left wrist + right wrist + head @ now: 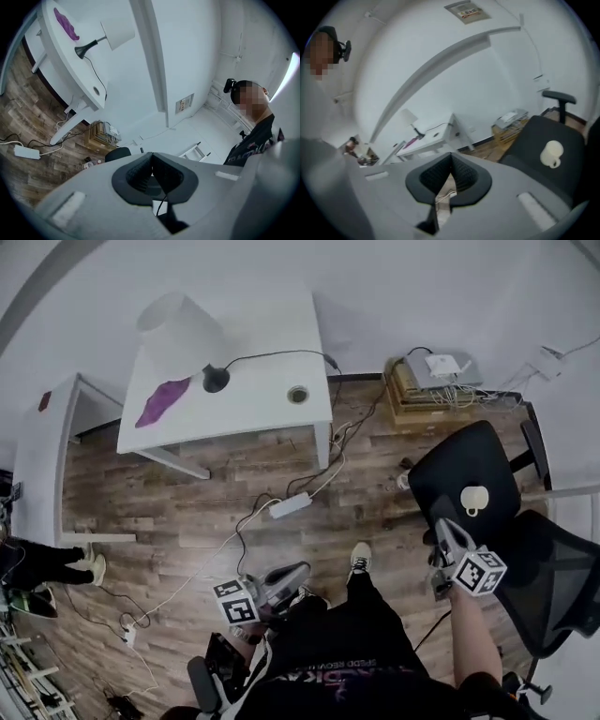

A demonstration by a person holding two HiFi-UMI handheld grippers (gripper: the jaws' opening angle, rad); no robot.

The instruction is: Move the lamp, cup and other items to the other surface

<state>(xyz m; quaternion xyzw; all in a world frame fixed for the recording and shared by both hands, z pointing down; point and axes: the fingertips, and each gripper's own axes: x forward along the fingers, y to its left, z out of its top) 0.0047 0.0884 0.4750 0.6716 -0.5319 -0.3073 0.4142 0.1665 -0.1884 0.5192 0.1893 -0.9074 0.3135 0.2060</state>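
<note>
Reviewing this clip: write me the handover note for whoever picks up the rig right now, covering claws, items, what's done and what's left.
Left claw: shut, empty, low by the person's legs.
Right claw: shut, empty, near the chair.
Items: the cup sits on the black chair seat. The lamp and purple cloth are on the white desk.
Done: probably the cup, if the chair is the target surface; the pictures can't confirm that.
Left: lamp and cloth. Mind the lamp's cord, which runs off the desk edge.
</note>
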